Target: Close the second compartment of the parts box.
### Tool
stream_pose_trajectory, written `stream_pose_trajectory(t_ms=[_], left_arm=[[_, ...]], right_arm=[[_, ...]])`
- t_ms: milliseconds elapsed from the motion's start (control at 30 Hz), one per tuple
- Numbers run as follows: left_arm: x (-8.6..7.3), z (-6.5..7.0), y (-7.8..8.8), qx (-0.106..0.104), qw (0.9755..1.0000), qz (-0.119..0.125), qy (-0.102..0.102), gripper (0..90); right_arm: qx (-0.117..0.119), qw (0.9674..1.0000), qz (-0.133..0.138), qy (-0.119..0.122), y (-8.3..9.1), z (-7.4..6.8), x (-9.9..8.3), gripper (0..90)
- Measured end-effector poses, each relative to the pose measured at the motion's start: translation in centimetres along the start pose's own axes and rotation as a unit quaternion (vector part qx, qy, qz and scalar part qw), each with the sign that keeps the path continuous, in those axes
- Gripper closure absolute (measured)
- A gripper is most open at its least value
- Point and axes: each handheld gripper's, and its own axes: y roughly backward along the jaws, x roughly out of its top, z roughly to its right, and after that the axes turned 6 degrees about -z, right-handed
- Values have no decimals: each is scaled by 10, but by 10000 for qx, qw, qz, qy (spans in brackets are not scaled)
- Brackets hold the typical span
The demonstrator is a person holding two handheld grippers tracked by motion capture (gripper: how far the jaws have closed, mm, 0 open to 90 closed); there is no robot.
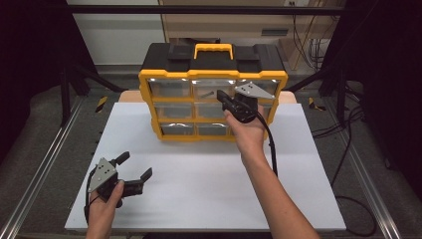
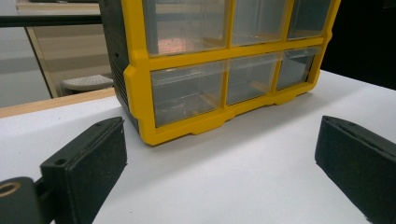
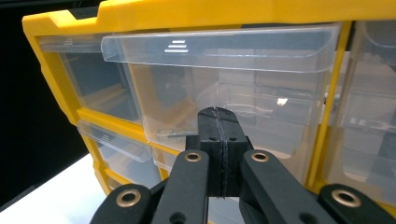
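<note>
A yellow and black drawer cabinet (image 1: 214, 74) with clear plastic drawers stands at the far middle of the white board (image 1: 209, 189). My right gripper (image 1: 221, 95) is shut with nothing between its jaws. In the right gripper view its tips (image 3: 218, 117) point at the front of the top middle drawer (image 3: 219, 46), just under the handle lip; I cannot tell whether they touch it. That drawer seems to stick out slightly past its left neighbour. My left gripper (image 1: 135, 165) rests open near the board's front left. Its wide-apart fingers (image 2: 88, 163) face the cabinet's lower corner (image 2: 140, 130).
The cabinet has a yellow carry handle (image 1: 213, 50) on its black lid. Metal rails (image 1: 45, 169) run along both sides of the board. Cables (image 1: 348, 149) lie on the grey floor covering at the right. A wooden edge (image 2: 56, 100) shows behind the board.
</note>
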Motion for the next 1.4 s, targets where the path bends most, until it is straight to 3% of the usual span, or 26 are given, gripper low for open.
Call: stream_pose_trajectory(t_ms=[333,1400], left_arm=[[0,0,0,-3,10000,-2,1,22],[0,0,0,-2,10000,-12,-9,23]], right_arm=[[-173,9998,-99,-8,-1,2,-1,900],[-191,9998,-48,-100,-6,6,-1,900]])
